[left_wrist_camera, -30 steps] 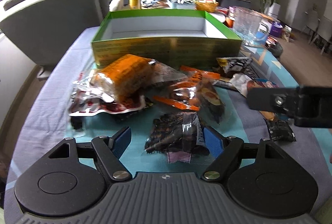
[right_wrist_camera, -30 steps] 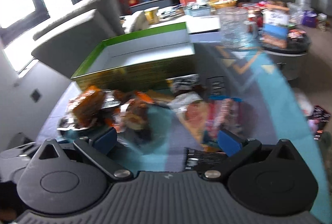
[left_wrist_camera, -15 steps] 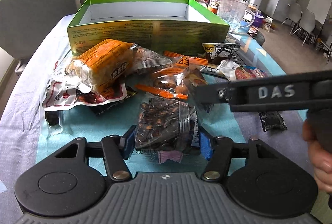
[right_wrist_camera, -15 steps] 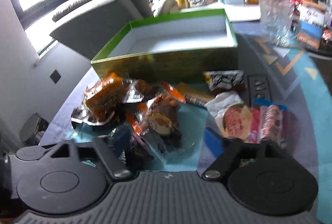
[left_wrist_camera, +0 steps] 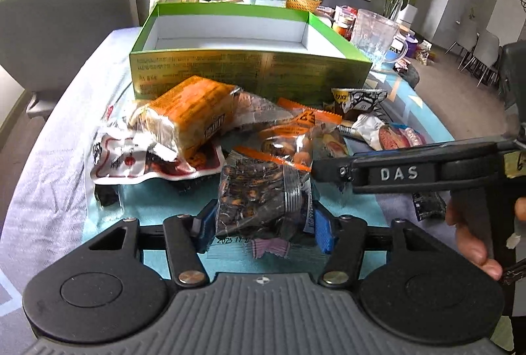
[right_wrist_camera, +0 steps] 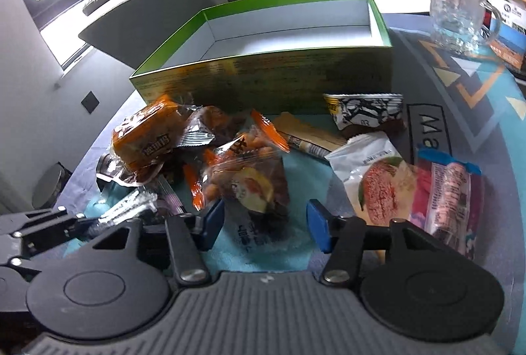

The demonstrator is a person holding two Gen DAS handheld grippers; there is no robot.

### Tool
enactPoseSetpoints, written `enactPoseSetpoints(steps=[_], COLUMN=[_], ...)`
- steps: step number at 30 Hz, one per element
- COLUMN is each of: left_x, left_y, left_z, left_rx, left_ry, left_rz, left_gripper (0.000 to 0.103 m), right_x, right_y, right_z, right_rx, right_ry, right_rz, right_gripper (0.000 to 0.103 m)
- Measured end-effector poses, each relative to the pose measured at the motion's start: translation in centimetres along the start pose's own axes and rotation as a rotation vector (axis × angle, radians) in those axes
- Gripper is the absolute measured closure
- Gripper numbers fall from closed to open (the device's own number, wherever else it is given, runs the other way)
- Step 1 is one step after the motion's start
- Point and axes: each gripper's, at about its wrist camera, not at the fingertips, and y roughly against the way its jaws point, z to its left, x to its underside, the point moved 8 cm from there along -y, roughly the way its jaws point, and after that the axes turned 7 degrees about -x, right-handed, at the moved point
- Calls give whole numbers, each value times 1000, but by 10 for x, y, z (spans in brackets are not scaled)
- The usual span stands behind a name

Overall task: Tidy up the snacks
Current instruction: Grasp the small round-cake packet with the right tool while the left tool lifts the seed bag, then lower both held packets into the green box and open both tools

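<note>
- Landmark: green box (left_wrist_camera: pixel 250 68), open top, white inside, nothing visible in it, sits at far side of worktop (left_wrist_camera: pixel 59 164). Snacks all lie on the near side of the box.
- Near-left of box: orange bread pack (left_wrist_camera: pixel 194 114), resting on a red-and-white pouch (left_wrist_camera: pixel 131 162).
- left gripper (left_wrist_camera: pixel 263 225): blue pads clamped on the dark seed bag (left_wrist_camera: pixel 259 200), one pad on each side. Bag is near-centre from the box, its lower edge at the pads.
- Between seed bag and box: clear nut pack with orange trim (right_wrist_camera: pixel 243 170).
- right gripper (right_wrist_camera: pixel 264 221): jaws apart, straddling the near end of that nut pack; can't tell if the pads touch it. In the left wrist view its body comes in from the right, just over the seed bag.
- Touching box front wall, right end: black-and-white wrapper (right_wrist_camera: pixel 365 110).
- Near-right of box: white pouch with a red fruit print (right_wrist_camera: pixel 371 174), then pink-and-blue pack (right_wrist_camera: pixel 450 190) just beside it.
- Right of box, far side: clear glass mug (right_wrist_camera: pixel 460 12), upright.
</note>
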Motion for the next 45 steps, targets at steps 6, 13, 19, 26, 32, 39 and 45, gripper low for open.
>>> enactPoseSetpoints(steps=[6,13,19,26,32,39,45], left_x=[-9,-40,-89,-133,-154,-161,-157], left_y=[11,29,36,27,7,-20,-44], left_z=[-3,-6,-2,6,14,19,31], left_rx=[14,22,-16,-58,-78,-99,-117], left_ry=[-12,-36,-49,-31,-7,0,24], left_rz=[-51,-144,-259,-324,-323,-293,-247], left_gripper=[49,49,49,49,49,49,49], right_x=[-3,-28,-69,-108,-123,-129,-129], right_y=[6,48,59,52,38,27,8], right_z=[2,18,23,26,15,6,-10], right_rx=[9,-32,-35,-7,-23,-20,7], right_ry=[3,40,58,124,93,66,19], right_rz=[-7,-152,-265,-380,-386,-378,-334], right_gripper=[66,67,67,67,67,67,67])
